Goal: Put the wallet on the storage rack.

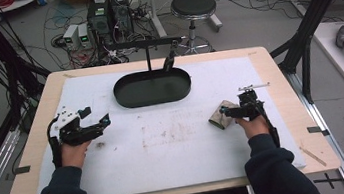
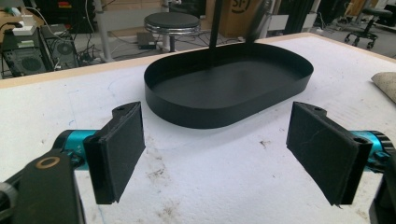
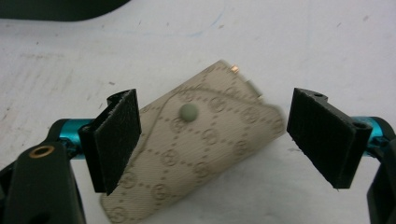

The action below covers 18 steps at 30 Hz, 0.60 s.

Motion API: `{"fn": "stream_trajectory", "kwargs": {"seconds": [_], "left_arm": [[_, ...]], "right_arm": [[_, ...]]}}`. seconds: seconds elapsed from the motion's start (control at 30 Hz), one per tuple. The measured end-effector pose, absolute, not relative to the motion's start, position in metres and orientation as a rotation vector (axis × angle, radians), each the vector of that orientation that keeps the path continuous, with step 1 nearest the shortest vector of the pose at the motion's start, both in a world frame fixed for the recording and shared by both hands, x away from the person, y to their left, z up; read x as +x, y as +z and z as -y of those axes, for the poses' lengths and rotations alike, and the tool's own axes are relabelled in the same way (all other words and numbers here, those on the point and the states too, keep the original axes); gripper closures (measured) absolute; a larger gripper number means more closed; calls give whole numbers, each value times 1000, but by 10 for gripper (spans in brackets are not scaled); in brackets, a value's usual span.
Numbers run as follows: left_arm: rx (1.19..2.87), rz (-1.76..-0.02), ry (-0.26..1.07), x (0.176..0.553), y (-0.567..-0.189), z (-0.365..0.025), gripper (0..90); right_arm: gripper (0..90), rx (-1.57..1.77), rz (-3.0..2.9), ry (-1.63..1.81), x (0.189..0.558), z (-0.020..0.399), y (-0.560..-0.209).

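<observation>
A beige patterned pouch (image 3: 201,149) with a round snap button lies flat on the white mat, between the jaws of my right gripper (image 3: 215,135). Those jaws stand wide open: the right pad (image 3: 327,135) is clear of the pouch, and the left pad (image 3: 116,140) stands at its edge. In the high view the pouch (image 1: 219,116) lies at the right of the mat, just left of my right gripper (image 1: 226,113). My left gripper (image 1: 96,115) rests at the mat's left side, open and empty. In its own view my left gripper (image 2: 217,140) faces a black oval tray (image 2: 224,112).
The black tray (image 1: 125,100) sits at the far middle of the mat, with a thin black stand (image 1: 148,55) rising from it and a clip (image 1: 169,62) hanging from its arm. Brown stains (image 1: 169,132) mark the mat's middle. A stool (image 1: 193,6) and computers (image 1: 108,14) stand beyond the table.
</observation>
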<state>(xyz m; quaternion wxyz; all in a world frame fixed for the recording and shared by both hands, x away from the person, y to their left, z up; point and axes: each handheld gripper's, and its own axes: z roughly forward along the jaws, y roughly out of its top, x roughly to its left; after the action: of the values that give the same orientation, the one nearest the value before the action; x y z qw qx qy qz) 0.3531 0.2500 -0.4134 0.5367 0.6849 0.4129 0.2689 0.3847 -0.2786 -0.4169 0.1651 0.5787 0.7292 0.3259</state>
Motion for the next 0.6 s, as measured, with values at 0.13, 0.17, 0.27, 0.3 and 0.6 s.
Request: {"fn": "stream_trajectory", "kwargs": {"seconds": [0.13, 0.17, 0.27, 0.3, 0.6], "left_arm": [[1623, -985, 639, 353, -413, -250, 192], [1624, -985, 641, 353, -413, -250, 192], [1626, -984, 639, 353, -413, -250, 192], [1625, -986, 638, 353, -413, -250, 192], [1635, -980, 647, 352, -413, -248, 198]], "right_arm": [[175, 1600, -2084, 834, 384, 259, -421], [176, 1591, -2092, 808, 385, 257, -422], [180, 1498, -2135, 767, 386, 256, -425], [185, 1461, -2158, 757, 386, 256, -425], [416, 964, -2442, 756, 393, 267, -417]]}}
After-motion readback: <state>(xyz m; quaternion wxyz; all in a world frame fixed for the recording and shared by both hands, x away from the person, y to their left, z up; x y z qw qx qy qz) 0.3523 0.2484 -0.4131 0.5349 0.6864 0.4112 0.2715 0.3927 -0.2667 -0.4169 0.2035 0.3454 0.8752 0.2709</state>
